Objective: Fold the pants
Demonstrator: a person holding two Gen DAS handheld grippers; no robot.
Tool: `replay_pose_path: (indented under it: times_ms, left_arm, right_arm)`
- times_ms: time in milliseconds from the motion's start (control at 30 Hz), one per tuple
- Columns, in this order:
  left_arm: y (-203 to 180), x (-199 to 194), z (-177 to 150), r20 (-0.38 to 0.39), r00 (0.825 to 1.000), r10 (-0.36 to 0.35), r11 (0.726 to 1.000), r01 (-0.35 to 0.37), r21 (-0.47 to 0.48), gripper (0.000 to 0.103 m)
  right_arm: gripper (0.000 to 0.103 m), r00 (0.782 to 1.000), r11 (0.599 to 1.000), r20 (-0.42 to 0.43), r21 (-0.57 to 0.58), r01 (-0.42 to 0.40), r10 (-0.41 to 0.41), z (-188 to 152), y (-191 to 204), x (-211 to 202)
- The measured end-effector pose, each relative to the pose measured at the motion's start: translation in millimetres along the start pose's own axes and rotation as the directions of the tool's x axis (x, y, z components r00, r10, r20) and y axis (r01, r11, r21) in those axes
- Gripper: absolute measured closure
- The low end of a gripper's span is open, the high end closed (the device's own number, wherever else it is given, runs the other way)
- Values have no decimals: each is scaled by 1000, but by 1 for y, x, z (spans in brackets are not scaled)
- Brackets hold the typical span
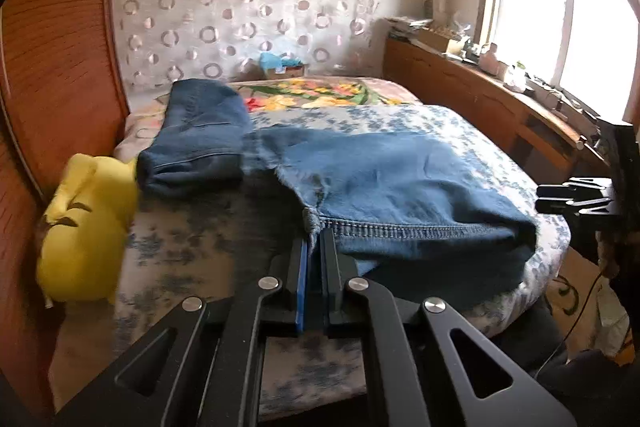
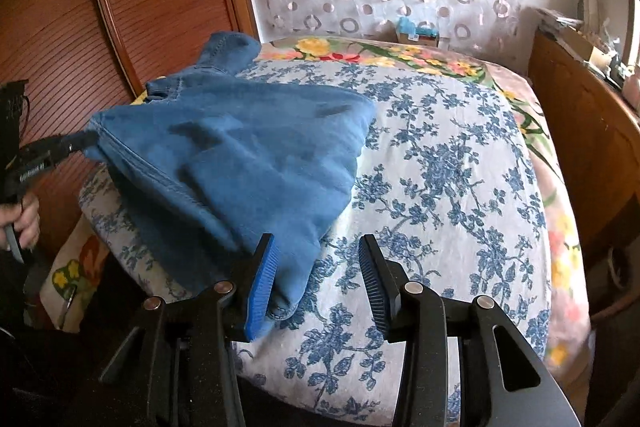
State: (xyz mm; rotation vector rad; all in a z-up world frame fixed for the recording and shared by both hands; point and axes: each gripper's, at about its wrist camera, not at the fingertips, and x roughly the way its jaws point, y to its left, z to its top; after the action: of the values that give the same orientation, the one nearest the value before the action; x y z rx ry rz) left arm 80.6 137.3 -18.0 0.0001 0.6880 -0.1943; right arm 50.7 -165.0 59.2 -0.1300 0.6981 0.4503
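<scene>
Blue denim pants [image 1: 400, 183] lie spread on the bed with the blue-flowered sheet [image 2: 440, 147]. A darker part of them [image 1: 196, 139] reaches toward the far left. My left gripper [image 1: 314, 239] is shut on the stitched hem corner of the pants. From the right wrist view the left gripper [image 2: 78, 141] pinches the cloth's left corner, slightly lifted. My right gripper [image 2: 318, 251] stands open low over the bed; the near corner of the pants [image 2: 288, 291] lies against its blue left pad [image 2: 262, 287], and the right pad is clear of the cloth. At the right edge of the left wrist view the right gripper [image 1: 576, 197] shows.
A yellow cushion [image 1: 88, 227] sits at the bed's left edge beside a wooden wardrobe [image 1: 60, 47]. A wooden cabinet [image 1: 460, 83] with clutter runs along the right under the window. A small box [image 1: 280, 65] stands at the far end. A hand [image 2: 24, 215] holds the left gripper's handle.
</scene>
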Motion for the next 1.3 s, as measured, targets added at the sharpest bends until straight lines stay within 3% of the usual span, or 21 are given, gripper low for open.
replay_pose_path:
  times_ms: [233, 333, 400, 500, 567, 967, 1200, 1300]
  left_arm:
    - [3, 28, -18, -108, 994, -4, 1000, 3, -8, 93]
    - [3, 29, -16, -101, 995, -8, 1000, 6, -18, 78]
    - [5, 28, -13, -84, 996, -9, 1000, 6, -29, 54]
    - [12, 28, -6, -66, 998, -7, 999, 4, -49, 36]
    - [14, 30, -2, -56, 998, -3, 998, -1, -57, 30]
    - [19, 56, 29, -15, 1000, 0, 999, -1, -48, 30]
    - [27, 95, 56, -55, 998, -16, 1000, 15, -19, 54]
    - [33, 113, 65, -85, 996, -14, 1000, 14, -9, 56]
  right_arm:
    - [59, 1000, 1000, -2, -12, -21, 21, -3, 2, 28]
    - [59, 999, 1000, -23, -9, -25, 25, -7, 4, 43]
    - [59, 999, 1000, -33, -4, -24, 24, -8, 4, 50]
    - [59, 998, 1000, -53, -4, -15, 14, -12, 4, 60]
    - [59, 997, 1000, -69, 0, -19, 18, -15, 4, 65]
    - [58, 1000, 1000, -8, -15, -1, 1, 22, -6, 62]
    - [52, 1000, 1000, -1, -12, 9, -9, 50, -18, 96]
    - [51, 1000, 1000, -18, 6, 12, -12, 60, -25, 119]
